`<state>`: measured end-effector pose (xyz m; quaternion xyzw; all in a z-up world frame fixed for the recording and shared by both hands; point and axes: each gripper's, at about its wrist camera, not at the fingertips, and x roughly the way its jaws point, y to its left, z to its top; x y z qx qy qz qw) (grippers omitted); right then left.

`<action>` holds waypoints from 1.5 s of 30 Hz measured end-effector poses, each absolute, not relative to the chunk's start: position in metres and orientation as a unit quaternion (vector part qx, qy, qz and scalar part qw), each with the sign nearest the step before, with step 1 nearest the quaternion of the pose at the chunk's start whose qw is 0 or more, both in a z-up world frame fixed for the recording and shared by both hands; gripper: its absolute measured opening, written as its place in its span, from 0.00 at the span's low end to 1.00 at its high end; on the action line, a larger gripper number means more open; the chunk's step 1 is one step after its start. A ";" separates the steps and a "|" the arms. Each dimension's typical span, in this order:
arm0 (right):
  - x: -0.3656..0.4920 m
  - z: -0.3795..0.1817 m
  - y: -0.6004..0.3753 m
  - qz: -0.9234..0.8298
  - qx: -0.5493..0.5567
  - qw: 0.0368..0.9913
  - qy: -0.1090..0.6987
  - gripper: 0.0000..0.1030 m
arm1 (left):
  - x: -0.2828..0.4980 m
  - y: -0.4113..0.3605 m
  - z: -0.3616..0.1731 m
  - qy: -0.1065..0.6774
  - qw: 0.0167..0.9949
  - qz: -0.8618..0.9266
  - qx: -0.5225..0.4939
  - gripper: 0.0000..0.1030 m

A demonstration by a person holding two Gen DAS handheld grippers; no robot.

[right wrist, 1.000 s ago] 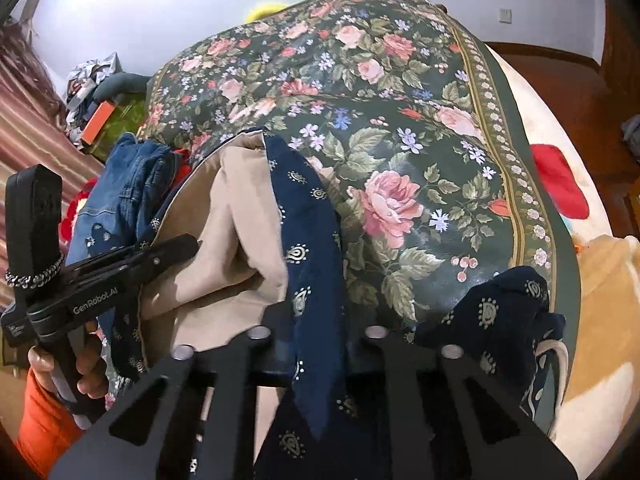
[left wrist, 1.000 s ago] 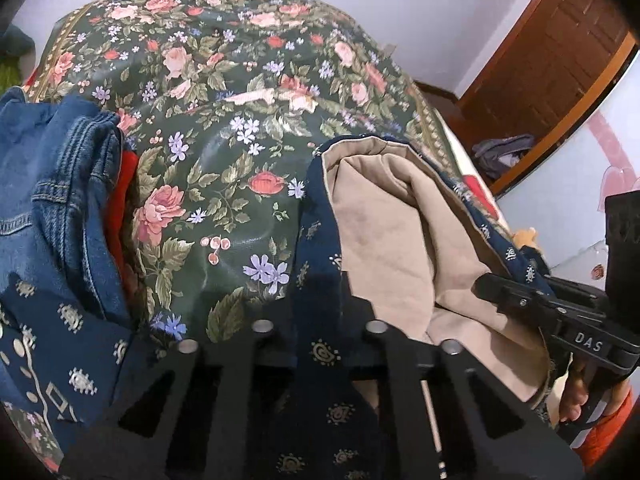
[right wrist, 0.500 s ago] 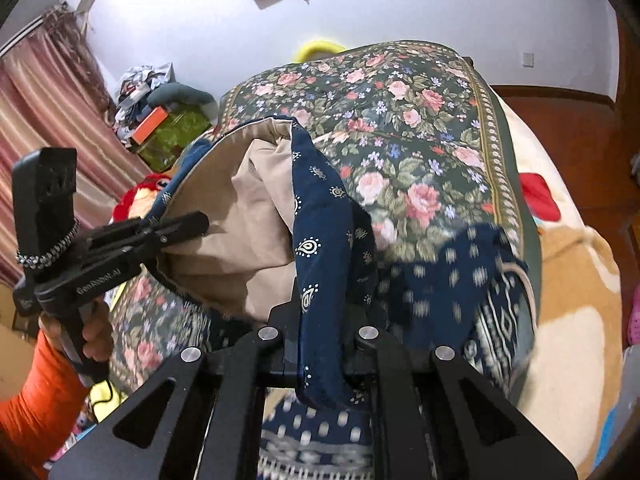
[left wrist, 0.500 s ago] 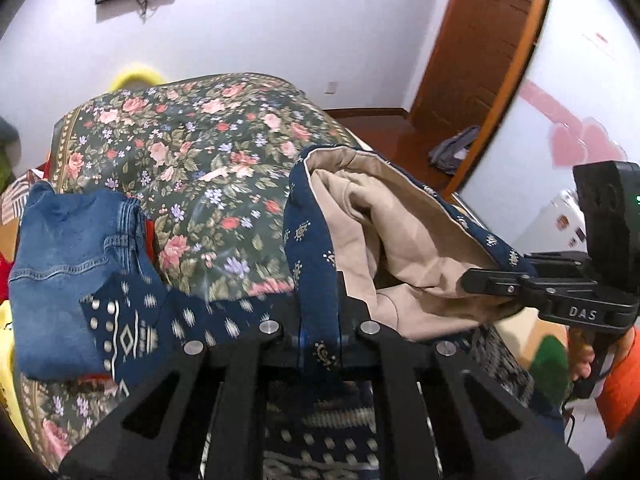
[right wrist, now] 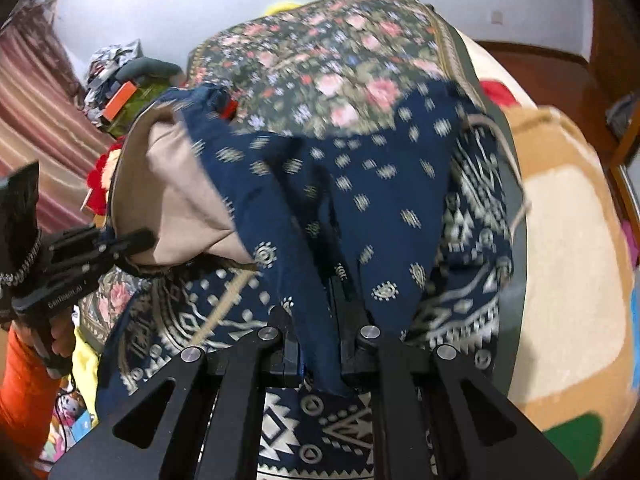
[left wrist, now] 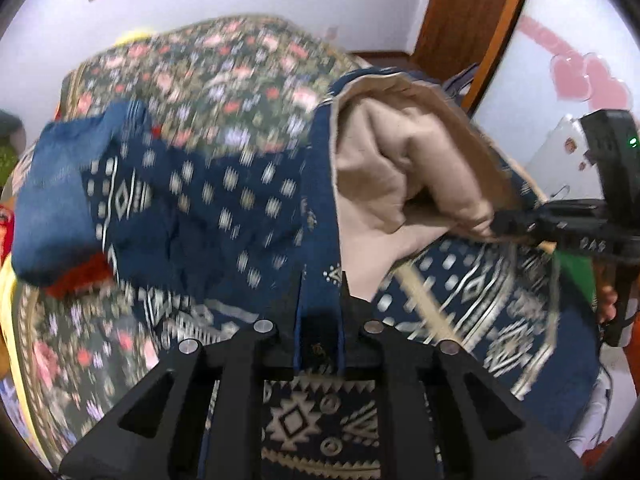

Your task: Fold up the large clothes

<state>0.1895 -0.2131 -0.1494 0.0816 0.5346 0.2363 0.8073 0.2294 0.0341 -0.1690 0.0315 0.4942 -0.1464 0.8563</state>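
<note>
A large navy garment [left wrist: 224, 208] with pale motifs and a beige lining [left wrist: 384, 168] hangs lifted over the floral bed cover [left wrist: 224, 68]. My left gripper [left wrist: 320, 312] has a navy edge strip between its jaws; the jaws are opening slightly, though the pads still pinch the cloth. My right gripper [right wrist: 320, 320] is shut on another navy fold of the same garment [right wrist: 380, 200]. Each gripper shows in the other's view, the right gripper [left wrist: 504, 226] and the left gripper [right wrist: 140, 240], both biting the rim by the lining. Motion blur softens the cloth.
Folded blue jeans [left wrist: 52, 200] over something red [left wrist: 80, 276] lie at the bed's left side. A beige and orange blanket [right wrist: 568, 260] covers the bed's right side. A wooden door [left wrist: 460, 12], a striped curtain [right wrist: 40, 100] and a clutter pile [right wrist: 120, 80] ring the bed.
Both grippers pulled back from the bed and slightly up, carrying the garment. Its patterned lower part now spreads below the jaws, and the left gripper has rolled.
</note>
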 end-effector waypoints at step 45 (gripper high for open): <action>0.277 -0.160 -0.179 0.249 0.199 0.741 0.590 0.58 | 0.319 0.058 -0.154 0.489 0.862 -0.131 -0.015 0.64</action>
